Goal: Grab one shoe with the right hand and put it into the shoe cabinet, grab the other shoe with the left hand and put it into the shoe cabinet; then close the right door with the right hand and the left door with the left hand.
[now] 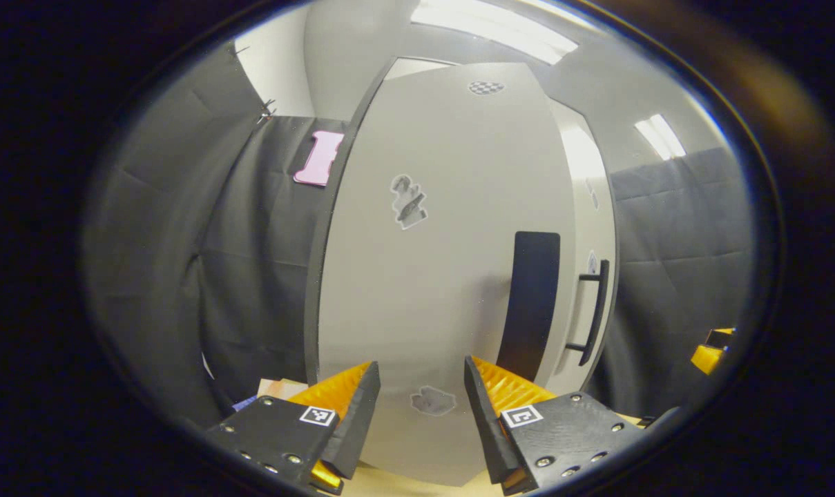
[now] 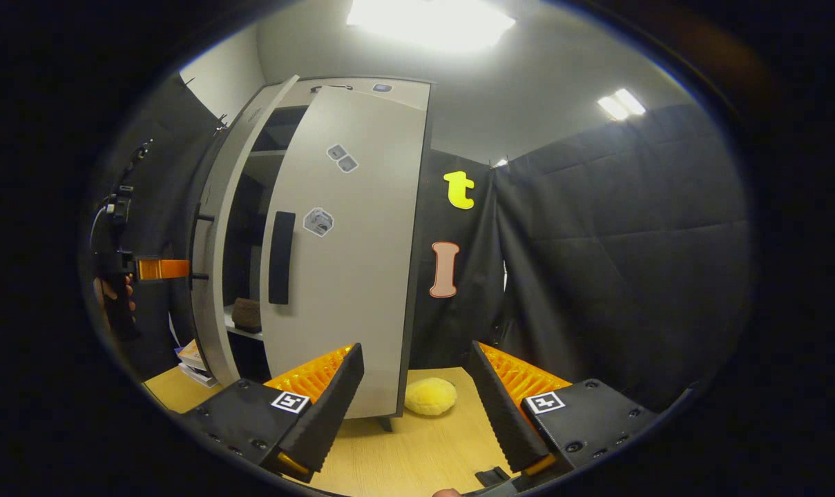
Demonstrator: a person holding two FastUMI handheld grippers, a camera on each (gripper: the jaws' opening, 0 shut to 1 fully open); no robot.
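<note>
1. As seen in the left gripper view, the left gripper (image 1: 422,407) sits at the bottom centre of the frame with its fingers spread apart and nothing between them.
2. Directly ahead of it, filling the centre of that frame, stands the left door (image 1: 431,276) of the shoe cabinet, a pale grey panel bearing small stickers and a dark vertical recess (image 1: 533,297) right of centre.
3. To the right of that door, a second pale panel, the right door (image 1: 592,228), carries a black bar handle (image 1: 594,312); whether the two doors touch cannot be told.
4. At the right edge of the same frame a small part of the other gripper shows; its state cannot be judged from there.
5. Turning to the right gripper view, the right gripper (image 2: 415,397) occupies the bottom centre, fingers parted and empty, above a wooden floor (image 2: 417,449).
6. The shoe cabinet (image 2: 251,124) stands in the left half of the frame, both doors ajar, with a dark gap between them.
7. Through that gap a brown shoe (image 2: 246,314) rests on a pale shelf (image 2: 241,332), lower left of centre.
8. A yellow fluffy object (image 2: 430,396) lies on the floor at the foot of the nearer door, between the finger lines.
9. At the far left edge, a hand (image 2: 113,293) holds the left gripper beside the farther door.
</note>
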